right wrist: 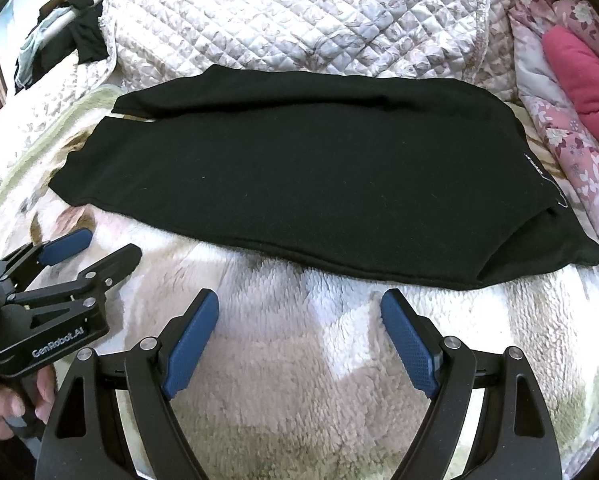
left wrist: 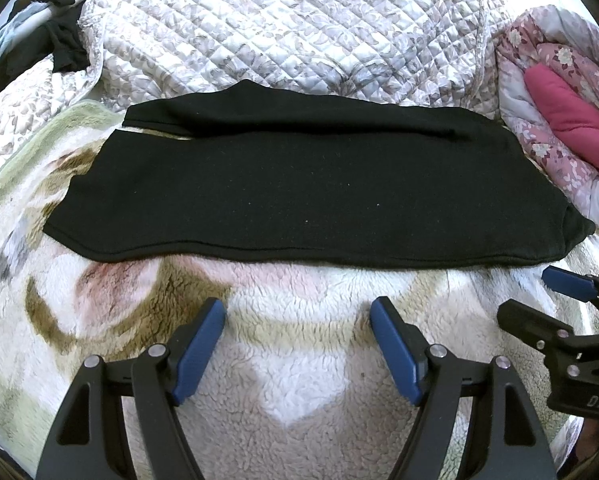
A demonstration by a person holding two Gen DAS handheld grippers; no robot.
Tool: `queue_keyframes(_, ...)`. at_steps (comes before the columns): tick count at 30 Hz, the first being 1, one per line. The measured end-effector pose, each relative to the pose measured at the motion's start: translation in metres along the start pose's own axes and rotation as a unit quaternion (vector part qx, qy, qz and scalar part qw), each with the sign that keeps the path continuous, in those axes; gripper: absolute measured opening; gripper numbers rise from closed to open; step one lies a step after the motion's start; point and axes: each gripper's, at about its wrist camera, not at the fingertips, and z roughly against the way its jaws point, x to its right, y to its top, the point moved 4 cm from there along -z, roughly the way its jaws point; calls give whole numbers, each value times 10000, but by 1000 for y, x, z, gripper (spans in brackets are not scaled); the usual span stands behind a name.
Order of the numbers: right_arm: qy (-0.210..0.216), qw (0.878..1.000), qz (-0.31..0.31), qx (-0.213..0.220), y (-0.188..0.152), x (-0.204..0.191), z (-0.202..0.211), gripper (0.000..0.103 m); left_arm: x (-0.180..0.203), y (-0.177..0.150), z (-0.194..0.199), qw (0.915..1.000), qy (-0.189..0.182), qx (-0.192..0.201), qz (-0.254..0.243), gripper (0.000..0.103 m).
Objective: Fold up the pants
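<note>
- We see the black pants (left wrist: 299, 188) lying flat on the fluffy blanket (left wrist: 299, 360), folded long, near its far edge.
- Our left gripper (left wrist: 297, 312) is wide open, holding nothing.
- Our right gripper (right wrist: 299, 304) is wide open too, just in front of the pants.

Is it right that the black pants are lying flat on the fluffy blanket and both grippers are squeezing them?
Not quite. The black pants do lie flat on the fluffy blanket, but no gripper is squeezing them. The left gripper and right gripper are both open, short of the near edge of the pants. Each wrist view shows this.
</note>
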Motion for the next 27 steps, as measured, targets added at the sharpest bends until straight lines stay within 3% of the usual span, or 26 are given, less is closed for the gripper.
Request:
queue_keyframes(8, 135, 9996, -229, 5, 0, 12, 9, 83, -2, 3, 0, 9999, -35, -120, -37, 78)
queue_keyframes(18, 16, 9972, -746, 54, 2, 46, 17, 83, -6, 6, 3, 9996, -169, -220, 19, 77)
queue_keyframes(27, -87, 9866, -1629, 49, -1, 97, 15, 83, -43, 15, 8, 9974, -307, -188, 623, 77)
